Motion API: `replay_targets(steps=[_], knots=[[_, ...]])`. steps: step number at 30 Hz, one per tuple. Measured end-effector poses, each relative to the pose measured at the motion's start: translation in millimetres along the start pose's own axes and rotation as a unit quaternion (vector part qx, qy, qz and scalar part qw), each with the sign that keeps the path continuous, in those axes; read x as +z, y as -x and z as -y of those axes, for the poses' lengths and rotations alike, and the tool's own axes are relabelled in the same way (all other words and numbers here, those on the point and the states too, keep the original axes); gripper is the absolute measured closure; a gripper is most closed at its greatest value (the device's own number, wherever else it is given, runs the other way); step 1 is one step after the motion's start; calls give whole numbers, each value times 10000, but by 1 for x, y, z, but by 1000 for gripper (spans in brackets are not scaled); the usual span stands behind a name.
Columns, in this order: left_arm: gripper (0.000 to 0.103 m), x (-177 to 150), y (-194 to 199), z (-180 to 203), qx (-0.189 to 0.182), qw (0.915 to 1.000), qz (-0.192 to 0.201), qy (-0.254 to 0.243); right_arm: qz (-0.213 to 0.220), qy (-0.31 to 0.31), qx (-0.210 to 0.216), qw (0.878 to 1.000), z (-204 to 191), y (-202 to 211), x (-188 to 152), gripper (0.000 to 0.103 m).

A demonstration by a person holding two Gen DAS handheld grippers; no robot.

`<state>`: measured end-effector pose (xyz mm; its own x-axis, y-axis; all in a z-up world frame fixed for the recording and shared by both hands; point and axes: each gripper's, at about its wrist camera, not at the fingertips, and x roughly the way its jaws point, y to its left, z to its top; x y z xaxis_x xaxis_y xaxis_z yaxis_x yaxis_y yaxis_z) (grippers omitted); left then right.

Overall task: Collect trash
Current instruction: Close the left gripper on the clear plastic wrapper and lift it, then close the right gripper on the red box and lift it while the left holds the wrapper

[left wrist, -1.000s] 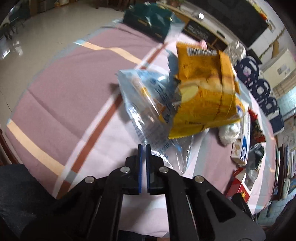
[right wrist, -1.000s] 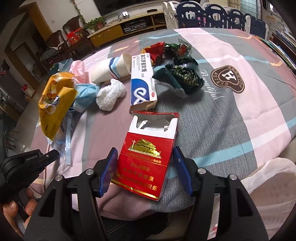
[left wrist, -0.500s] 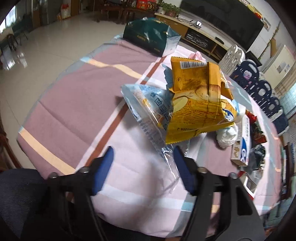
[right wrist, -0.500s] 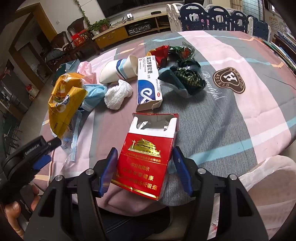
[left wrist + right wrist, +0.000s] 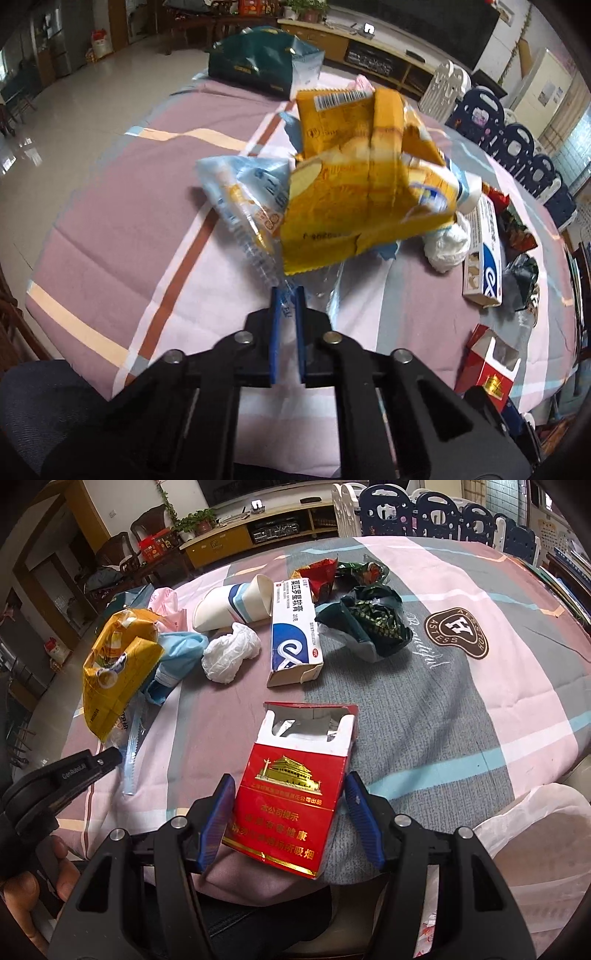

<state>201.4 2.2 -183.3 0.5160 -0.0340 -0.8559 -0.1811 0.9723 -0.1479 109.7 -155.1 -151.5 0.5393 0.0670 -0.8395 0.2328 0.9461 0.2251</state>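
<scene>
From the left wrist view, the left hand-held gripper (image 5: 287, 317) has its blue fingers drawn nearly together, pinching the lower edge of a clear blue-printed wrapper (image 5: 245, 199). A crumpled yellow snack bag (image 5: 364, 195) rests on top of that wrapper, both near the middle of the worktop (image 5: 122, 192) with its striped pink and mauve cloth. To the right lie a wad of white tissue (image 5: 448, 245), a white and blue medicine box (image 5: 485, 251) and, near the cloth's edge, an open red cigarette pack (image 5: 487, 363). A dark green bag (image 5: 258, 64) sits at the far end.

From the right wrist view, the right hand-held gripper (image 5: 290, 810) is spread wide, its blue fingers standing either side of the red cigarette pack (image 5: 295, 794); whether they touch it I cannot tell. The pack lies at the near edge of the worktop (image 5: 480, 701), torn top pointing away. Beyond it are the medicine box (image 5: 293, 635), a tipped paper cup (image 5: 232, 603), the tissue (image 5: 231, 651), a blue face mask (image 5: 177, 655), dark green foil wrappers (image 5: 373, 624) and a red wrapper (image 5: 317, 572). The yellow bag (image 5: 114, 672) lies at the left, with the left hand-held gripper (image 5: 110, 758) just before it. A white plastic bag (image 5: 532, 834) hangs off the near right.
</scene>
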Motion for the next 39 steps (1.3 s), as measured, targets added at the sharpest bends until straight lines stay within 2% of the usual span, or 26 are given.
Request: replay_targets(steps=[4, 7, 11, 14, 17, 22, 24, 26, 28, 29, 30, 32, 39], knots=[[100, 1, 11, -4, -22, 9997, 213, 105, 22, 19, 7, 10000, -2, 0, 0, 42], [100, -1, 33, -9, -69, 9972, 704, 221, 23, 56, 2, 10000, -3, 0, 0, 42], [101, -5, 64, -6, 53, 9892, 1464, 94, 20, 7, 21, 10000, -1, 0, -1, 42], [101, -7, 70, -1, 60, 9873, 1585, -48, 15, -19, 30, 10000, 0, 0, -2, 42], [101, -6, 73, -5, 162, 9866, 1625, 68, 28, -29, 23, 10000, 1, 1, -2, 42], [101, -2, 84, -17, 621, 9782, 1948, 357, 23, -47, 4, 10000, 2, 0, -1, 42], [101, -2, 87, -20, 612, 9773, 1982, 429, 40, -38, 11, 10000, 2, 1, -2, 42], [101, 0, 84, -25, 382, 9810, 1834, 511, 98, -35, 58, 9999, 1, 3, -1, 42], [101, 4, 71, -31, -53, 9881, 1409, 619, 86, 29, -24, 10000, -1, 3, 0, 42], [101, 5, 63, -35, -244, 9905, 1139, 736, 36, 69, -119, 9999, -1, 1, 0, 42], [101, 6, 59, -39, -327, 9906, 1029, 835, 12, 49, -135, 9999, 0, -1, 0, 42], [101, 6, 63, -43, -328, 9888, 1133, 918, 1, -49, -67, 10000, 3, -1, -1, 42], [101, 1, 78, -27, -136, 9876, 1514, 389, 45, -27, -55, 10000, 2, 1, -1, 42]])
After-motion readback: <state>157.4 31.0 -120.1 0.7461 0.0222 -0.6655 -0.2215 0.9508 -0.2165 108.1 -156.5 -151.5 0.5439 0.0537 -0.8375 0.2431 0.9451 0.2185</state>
